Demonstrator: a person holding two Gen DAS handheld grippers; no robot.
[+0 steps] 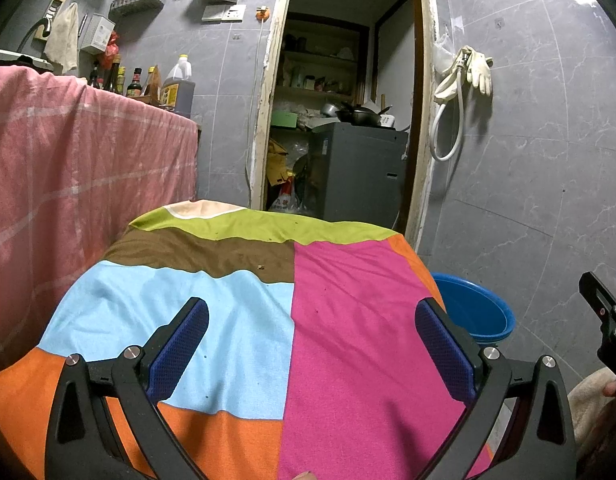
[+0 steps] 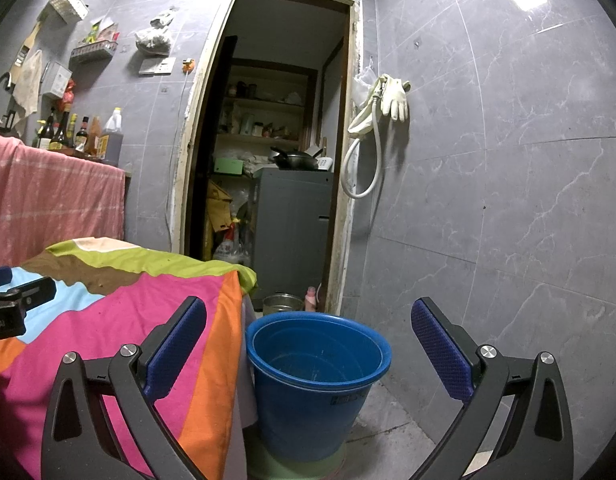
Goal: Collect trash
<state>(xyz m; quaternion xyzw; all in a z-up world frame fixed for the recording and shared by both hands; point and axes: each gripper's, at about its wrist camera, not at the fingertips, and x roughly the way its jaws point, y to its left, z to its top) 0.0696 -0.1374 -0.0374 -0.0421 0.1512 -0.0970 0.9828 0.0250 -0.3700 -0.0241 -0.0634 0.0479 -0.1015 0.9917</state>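
Observation:
A table under a colour-block cloth [image 1: 236, 320] fills the left wrist view; a few small crumbs [image 1: 261, 267] lie on its brown patch. My left gripper [image 1: 312, 340] is open and empty above the cloth. A blue bucket [image 2: 316, 376] stands on the floor at the table's right side; its rim also shows in the left wrist view [image 1: 484, 312]. My right gripper [image 2: 308, 344] is open and empty, hovering above and in front of the bucket, beside the cloth's edge [image 2: 212, 344]. The bucket looks empty inside.
A pink cloth-covered counter [image 1: 88, 168] with sauce bottles [image 1: 134, 82] stands to the left. An open doorway [image 2: 276, 152] leads to a storeroom with a grey cabinet [image 2: 292, 232]. A hose and gloves [image 2: 392, 96] hang on the tiled wall. A metal pot [image 2: 282, 303] sits behind the bucket.

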